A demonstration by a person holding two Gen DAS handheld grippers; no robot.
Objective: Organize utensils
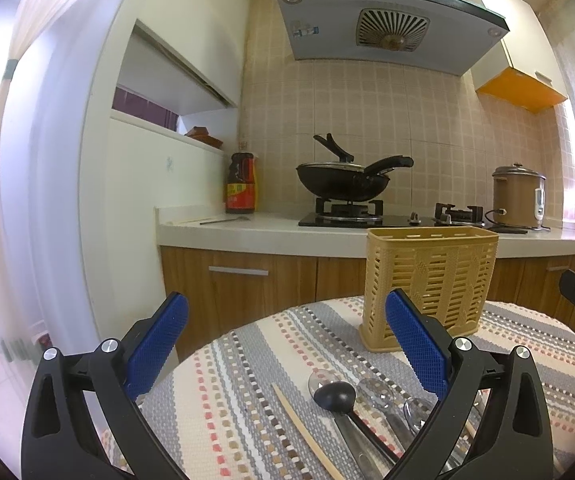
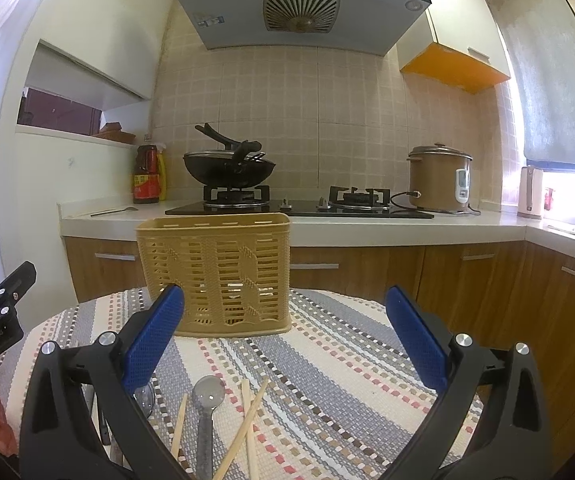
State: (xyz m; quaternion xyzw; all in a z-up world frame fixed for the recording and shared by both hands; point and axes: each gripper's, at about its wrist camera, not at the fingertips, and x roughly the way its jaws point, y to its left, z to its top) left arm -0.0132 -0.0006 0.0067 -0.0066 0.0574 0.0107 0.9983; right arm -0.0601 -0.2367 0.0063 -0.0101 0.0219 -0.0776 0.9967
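Both grippers stand spread wide and empty over the striped table (image 2: 327, 360). Spoons (image 1: 333, 394) and a chopstick (image 1: 303, 428) lie between the left gripper (image 1: 287, 340) fingers; the yellow basket (image 2: 215, 276) stands upright beyond the right gripper (image 2: 285, 336), chopsticks (image 2: 247, 424) between its fingers.

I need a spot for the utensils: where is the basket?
The yellow basket stands upright at the table's far edge, beyond the spoons and chopsticks.
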